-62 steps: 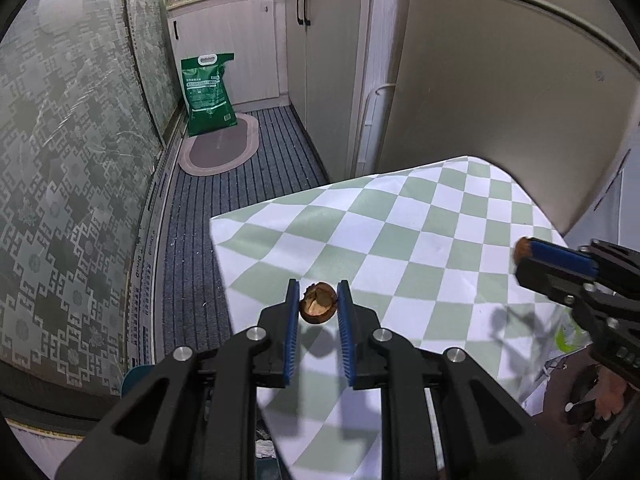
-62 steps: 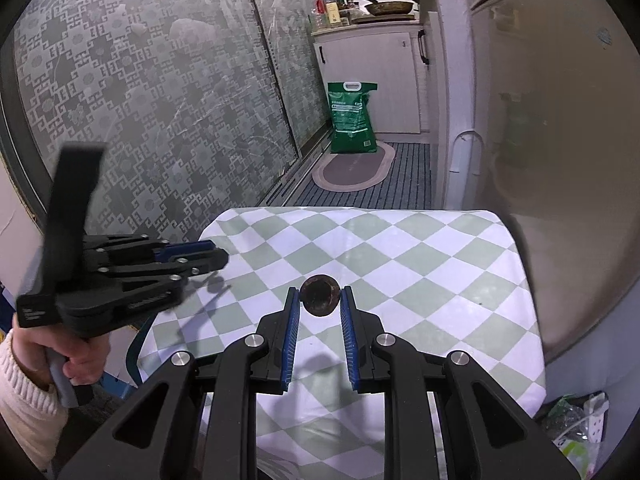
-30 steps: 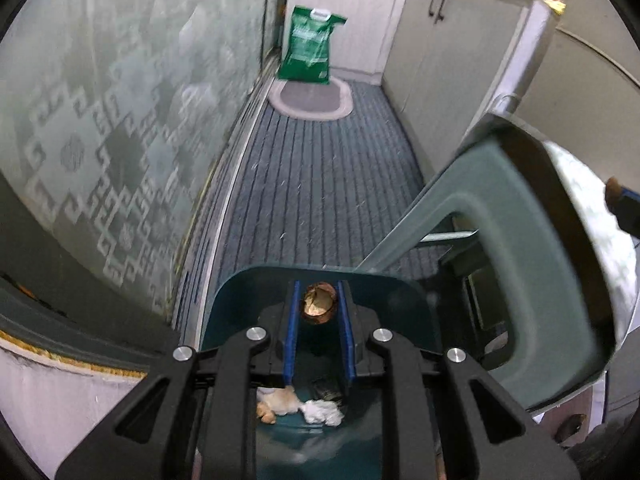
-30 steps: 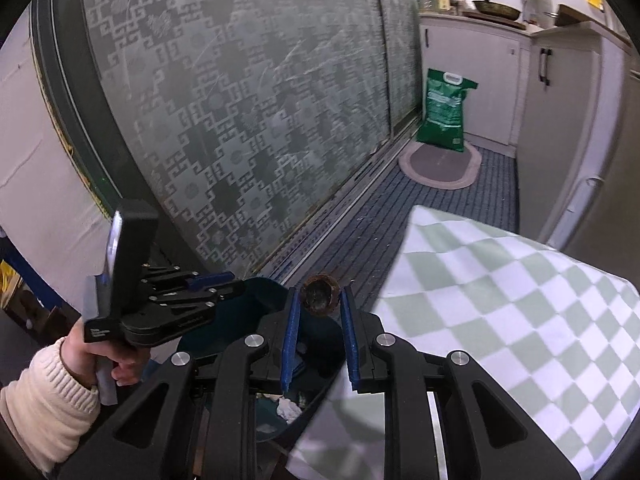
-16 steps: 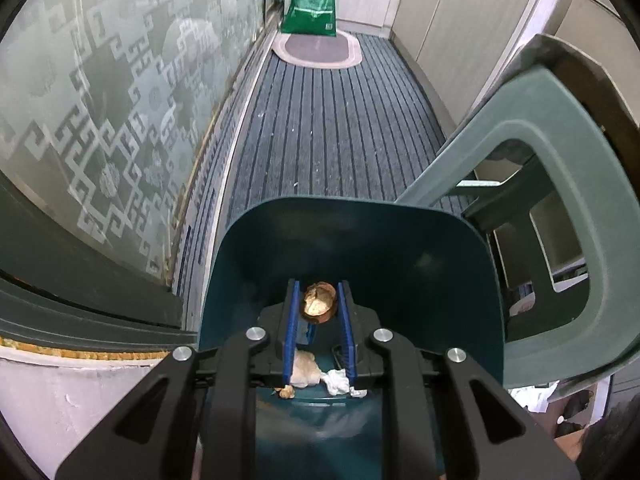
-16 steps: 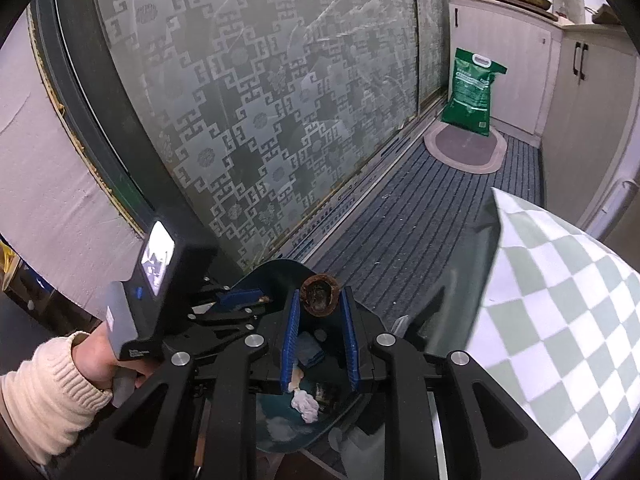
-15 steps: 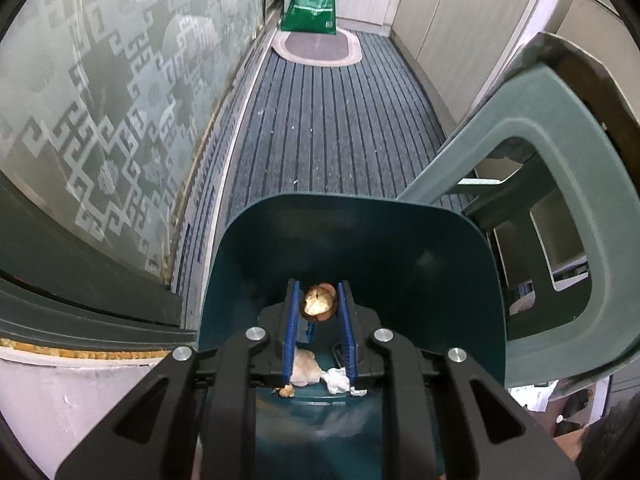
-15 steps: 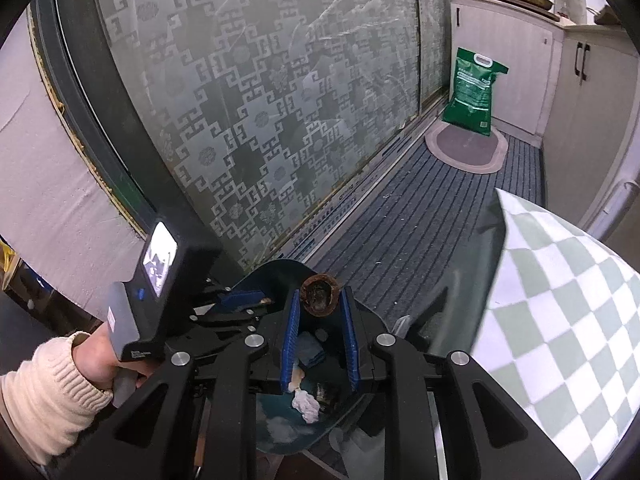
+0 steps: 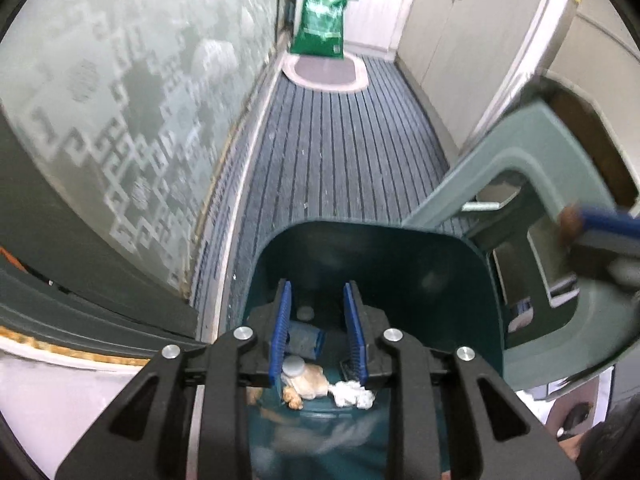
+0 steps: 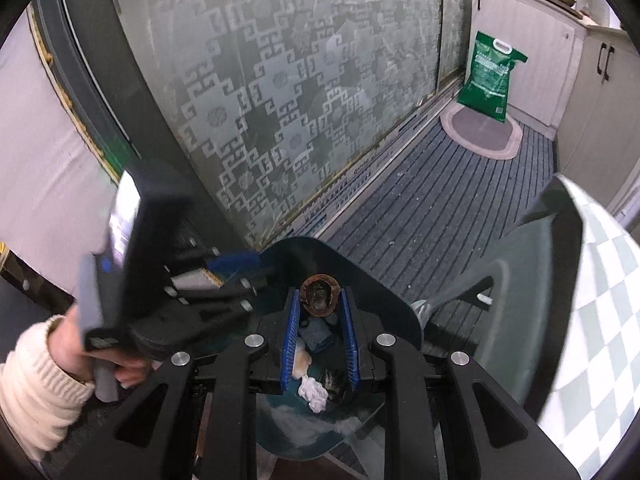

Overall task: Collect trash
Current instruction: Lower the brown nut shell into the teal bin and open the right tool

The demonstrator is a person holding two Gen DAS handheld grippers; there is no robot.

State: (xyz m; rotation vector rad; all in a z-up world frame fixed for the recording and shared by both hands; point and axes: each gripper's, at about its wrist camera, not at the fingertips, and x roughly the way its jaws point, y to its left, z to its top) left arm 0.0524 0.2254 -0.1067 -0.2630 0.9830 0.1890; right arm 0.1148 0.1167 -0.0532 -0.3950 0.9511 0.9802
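A narrow kitchen passage with a grey striped floor mat ran beside a frosted, patterned sliding door, with a green sack standing at 12 o'clock in the left wrist view, just behind an oval rug and beside pale cupboards. A dark teal trash bin stood on the floor below both cameras, next to a green plastic stool at 3 o'clock in that view.

The left claw hung over the open bin, its jaws having just been opening; they stood apart with nothing between the blue pads. Beneath it, in the bottom of the bin, lay a crumpled white tissue, a pale tan scrap, a small round grey cap and a blue-grey packet.

The right claw was clenched on a brown nutshell, gripped at the tips of its pads above the bin, the hollow side facing the camera. In the left wrist view that claw entered blurred at 3 o'clock, the shell showing at its tip.

In the right wrist view a hand in a cream knitted sleeve held the left tool at 9 o'clock. A green-and-white checked cloth covered the tabletop at 4 o'clock.
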